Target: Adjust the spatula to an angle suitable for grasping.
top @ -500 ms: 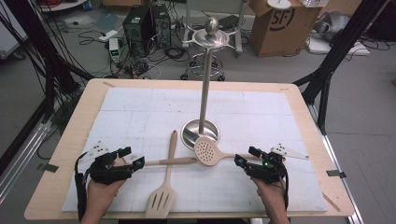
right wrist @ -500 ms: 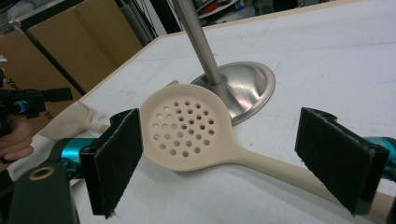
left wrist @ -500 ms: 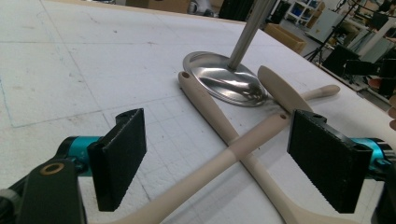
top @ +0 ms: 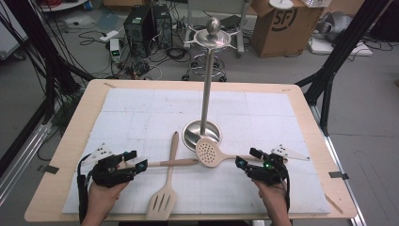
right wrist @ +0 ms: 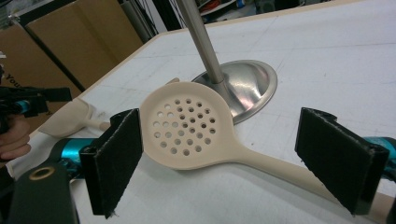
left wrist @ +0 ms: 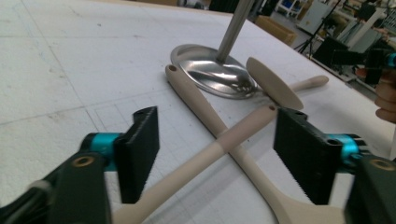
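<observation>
Three wooden utensils (top: 170,162), apparently, lie between two open grippers (top: 140,163).

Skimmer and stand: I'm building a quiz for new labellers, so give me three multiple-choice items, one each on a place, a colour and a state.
1. Where does the skimmer head lie?
A. Against the stand's base
B. Hung at the stand's top
C. Off the table

2. What colour is the stand?
A. Black
B. Silver
C. Red

3. How is the right gripper?
A. Shut on the handle
B. Shut on nothing
C. Open, jaws either side of the handle

Answers:
1 A: the head overlaps the base's edge.
2 B: the pole and base are shiny metal.
3 C: there is a wide gap between the pads.
</observation>
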Motion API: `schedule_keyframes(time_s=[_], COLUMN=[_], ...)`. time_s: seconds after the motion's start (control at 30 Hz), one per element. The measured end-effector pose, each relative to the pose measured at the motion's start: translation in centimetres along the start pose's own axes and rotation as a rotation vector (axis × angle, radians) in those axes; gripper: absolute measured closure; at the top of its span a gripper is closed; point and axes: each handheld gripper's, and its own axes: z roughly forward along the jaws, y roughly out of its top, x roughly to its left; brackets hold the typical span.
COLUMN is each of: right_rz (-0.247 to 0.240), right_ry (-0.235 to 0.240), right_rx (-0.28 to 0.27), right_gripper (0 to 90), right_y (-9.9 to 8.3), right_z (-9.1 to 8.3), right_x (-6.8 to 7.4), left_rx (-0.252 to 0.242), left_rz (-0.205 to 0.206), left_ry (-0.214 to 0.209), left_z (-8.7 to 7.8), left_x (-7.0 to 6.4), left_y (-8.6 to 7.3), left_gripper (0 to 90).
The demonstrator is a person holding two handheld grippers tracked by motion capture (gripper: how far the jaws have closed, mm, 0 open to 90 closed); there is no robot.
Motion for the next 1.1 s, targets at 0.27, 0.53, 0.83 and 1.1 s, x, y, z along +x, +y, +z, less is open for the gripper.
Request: schedule_keyframes(time_s=[0.27, 0.53, 0.83, 1.1], right_rz=[-0.008, -0.004, -0.007, -0.006], right_ry=[0.016, 0.023, 0.020, 0.020], right_rx=[0.007, 0.008, 0.013, 0.019], right_gripper=[14.4, 14.4, 14.4, 14.4], right_y=[0.0, 0.0, 0.0, 0.0], right_z=[0.2, 0.1, 0.3, 0.3], right_x=[0.2, 0.3, 0.3, 0.3], left_rx=[0.054, 0.137, 0.215, 0.297], left_rz=[0.007, -0.001, -0.060, -0.080], left_ry=[0.013, -0.062, -0.124, -0.134], left_z=[0.9, 2.0, 3.7, 5.6], left_x=[-0.8, -1.4, -1.5, -1.8], left_y=[-0.1, -0.8, -1.5, -2.0], left_gripper=[66.6, 88.8, 89.7, 89.7])
